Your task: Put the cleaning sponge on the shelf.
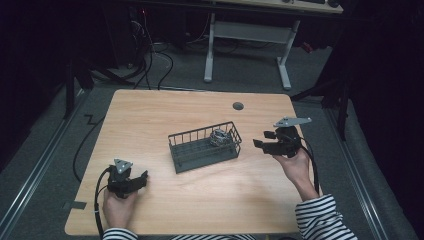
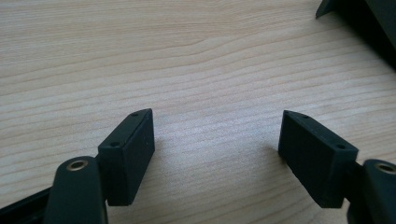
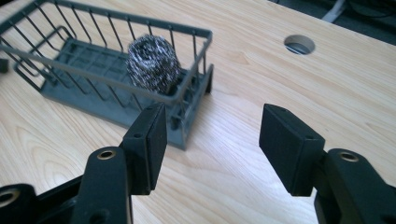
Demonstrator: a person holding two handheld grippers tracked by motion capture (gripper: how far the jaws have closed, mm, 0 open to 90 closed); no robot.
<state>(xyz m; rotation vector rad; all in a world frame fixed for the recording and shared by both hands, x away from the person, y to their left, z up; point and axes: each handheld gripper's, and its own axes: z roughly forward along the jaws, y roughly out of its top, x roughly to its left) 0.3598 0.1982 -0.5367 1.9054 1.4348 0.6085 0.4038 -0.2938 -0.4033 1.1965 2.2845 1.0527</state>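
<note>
From the high view the steel scourer (image 1: 219, 137) lies in the right end of the wire basket (image 1: 200, 150) mid-table, so placing seems done; in the gripper views the left hand-held gripper (image 2: 217, 140) and right hand-held gripper (image 3: 212, 135) are open and empty.

Readable text: none in any of the views.
Wire basket (image 1: 205, 147): bare grey wire, no label or brand.
Steel scourer (image 3: 153, 64) inside the basket: no tag or print.
Table (image 1: 165, 110) around the basket: plain wood grain, no sticker, number or sign.
Jaw pads beside the basket: plain black, no marking.
</note>
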